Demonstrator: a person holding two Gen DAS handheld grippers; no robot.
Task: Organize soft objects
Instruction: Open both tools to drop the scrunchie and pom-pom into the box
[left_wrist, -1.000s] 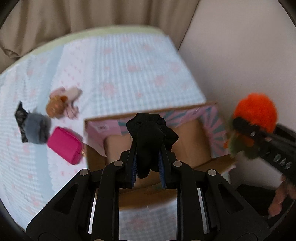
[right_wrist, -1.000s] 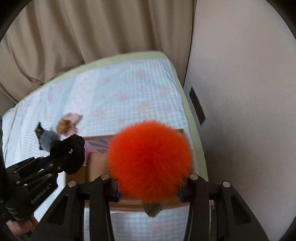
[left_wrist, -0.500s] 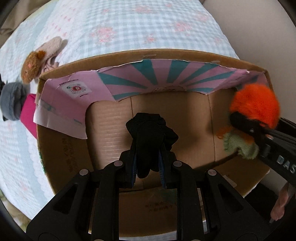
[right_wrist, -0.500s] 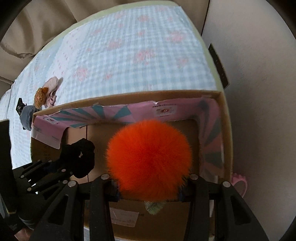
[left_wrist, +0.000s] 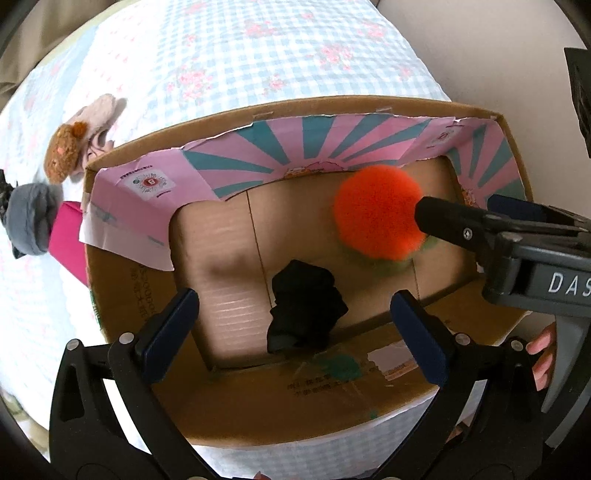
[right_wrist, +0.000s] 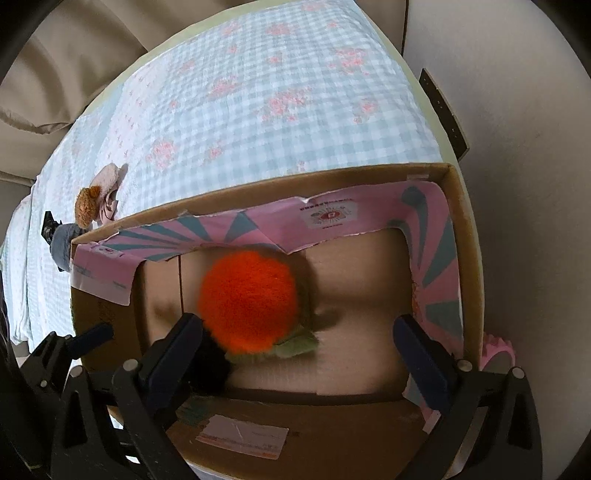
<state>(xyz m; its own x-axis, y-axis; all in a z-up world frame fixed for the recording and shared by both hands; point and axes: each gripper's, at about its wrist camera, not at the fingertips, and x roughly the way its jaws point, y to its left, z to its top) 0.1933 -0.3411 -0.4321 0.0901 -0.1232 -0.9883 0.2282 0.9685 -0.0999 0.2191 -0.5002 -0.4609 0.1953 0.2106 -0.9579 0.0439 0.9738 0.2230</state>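
Hovering over the cardboard box (left_wrist: 122, 295) on the bed (left_wrist: 258, 55), both claws gape, released: the left claw (left_wrist: 295, 314) above the black scrunchie (left_wrist: 303, 306), the right claw (right_wrist: 295, 343) above the orange pompom (right_wrist: 247, 299), both pieces down inside the box. To finish well, lift straight up clear of the pink flaps (left_wrist: 147, 206), then fetch the brown plush toy (left_wrist: 66, 151), grey pompom (left_wrist: 31, 218) and magenta pouch (left_wrist: 70, 240) beside the box.

Inside the box (left_wrist: 122, 295) the pompom (left_wrist: 376, 210) sits right of, probably behind, the scrunchie (left_wrist: 303, 306); plush toys (left_wrist: 62, 155) lie outside left.
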